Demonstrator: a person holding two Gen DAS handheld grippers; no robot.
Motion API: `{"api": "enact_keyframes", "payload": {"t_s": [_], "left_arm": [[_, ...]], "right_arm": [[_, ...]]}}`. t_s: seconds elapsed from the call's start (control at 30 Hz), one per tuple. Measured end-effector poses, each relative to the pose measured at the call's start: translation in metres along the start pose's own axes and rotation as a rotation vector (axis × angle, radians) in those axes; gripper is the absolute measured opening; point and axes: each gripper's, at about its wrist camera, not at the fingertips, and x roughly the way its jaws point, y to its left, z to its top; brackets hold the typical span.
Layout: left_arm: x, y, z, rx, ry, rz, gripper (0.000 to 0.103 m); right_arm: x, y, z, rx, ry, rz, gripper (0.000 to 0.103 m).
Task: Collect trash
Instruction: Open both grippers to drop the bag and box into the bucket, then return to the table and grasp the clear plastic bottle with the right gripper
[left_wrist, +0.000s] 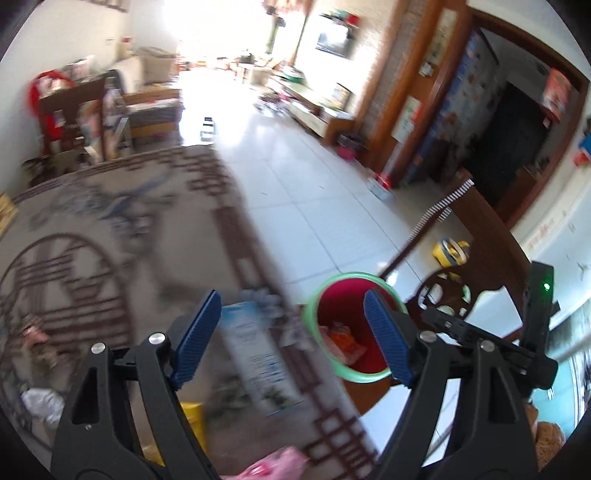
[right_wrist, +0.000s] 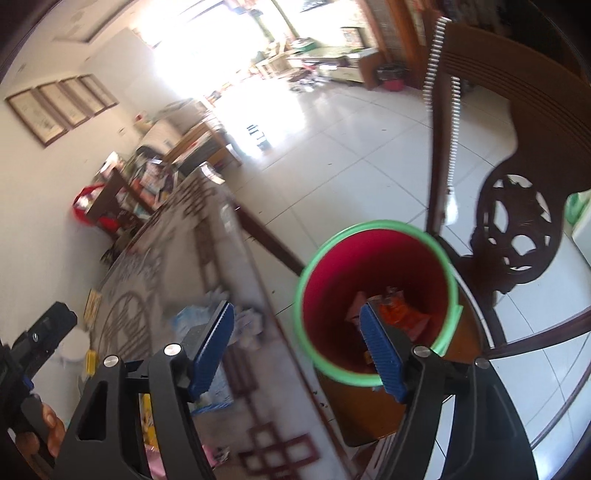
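**Inspector:** Start with the bin.

**Assistant:** The waste bin is a round plastic cylinder, smooth red inside with a pale green rolled rim. In the right wrist view it fills the centre right of the frame; in the left wrist view it sits lower centre right. It stands on a brown wooden chair seat, just beside the table edge. Crumpled orange and pink wrappers lie at its bottom.

**Inspector:** The grippers?

**Assistant:** The left gripper shows black hinged arms with ribbed blue pads; its jaws stand wide apart with nothing clamped. The right gripper is of the same build, jaws likewise apart and empty. Its right-hand pad overlaps the bin's mouth in the picture.

**Inspector:** The table surface?

**Assistant:** The table carries a glossy covering printed with brown lattice and circular motifs, much blurred. Lying flat on it, lower centre of the left wrist view, is a rectangular blue-and-white printed packet. A crumpled white scrap lies at lower left, a soft pink wrapper at the bottom edge, and a yellow item between the arms.

**Inspector:** Surroundings?

**Assistant:** A dark carved chair back with pierced roundel, right of frame; pale glazed floor tiles beyond
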Motion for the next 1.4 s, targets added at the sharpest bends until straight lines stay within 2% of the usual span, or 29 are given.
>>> {"api": "enact_keyframes", "payload": {"t_s": [0.2, 0.27, 0.3, 0.63, 0.9, 1.13, 1.2, 1.27, 1.4], "left_arm": [[-0.035, 0.059, -0.015, -0.05, -0.017, 0.083, 0.078], [-0.043, 0.075, -0.022, -0.067, -0.016, 0.093, 0.078], [-0.047, 0.084, -0.025, -0.073, -0.014, 0.097, 0.078], [-0.075, 0.157, -0.067, -0.166, 0.02, 0.125, 0.078], [-0.104, 0.217, -0.101, -0.25, 0.026, 0.195, 0.08], [-0.116, 0.265, -0.12, -0.31, 0.039, 0.248, 0.08], [-0.115, 0.275, -0.125, -0.318, 0.054, 0.251, 0.08], [-0.112, 0.281, -0.128, -0.325, 0.068, 0.244, 0.08], [-0.1, 0.282, -0.131, -0.303, 0.104, 0.204, 0.08]], "right_arm": [[-0.002, 0.049, -0.034, -0.116, 0.06, 0.016, 0.069], [0.0, 0.063, -0.045, -0.16, 0.089, 0.02, 0.072], [0.002, 0.074, -0.054, -0.198, 0.111, 0.019, 0.075], [0.035, 0.171, -0.147, -0.592, 0.354, 0.05, 0.076], [0.052, 0.201, -0.186, -0.653, 0.428, 0.029, 0.077], [0.05, 0.219, -0.202, -0.655, 0.434, 0.005, 0.08], [0.045, 0.225, -0.206, -0.654, 0.428, 0.022, 0.08], [0.039, 0.234, -0.212, -0.651, 0.439, 0.076, 0.08], [0.046, 0.251, -0.242, -0.708, 0.562, 0.166, 0.08]]}}
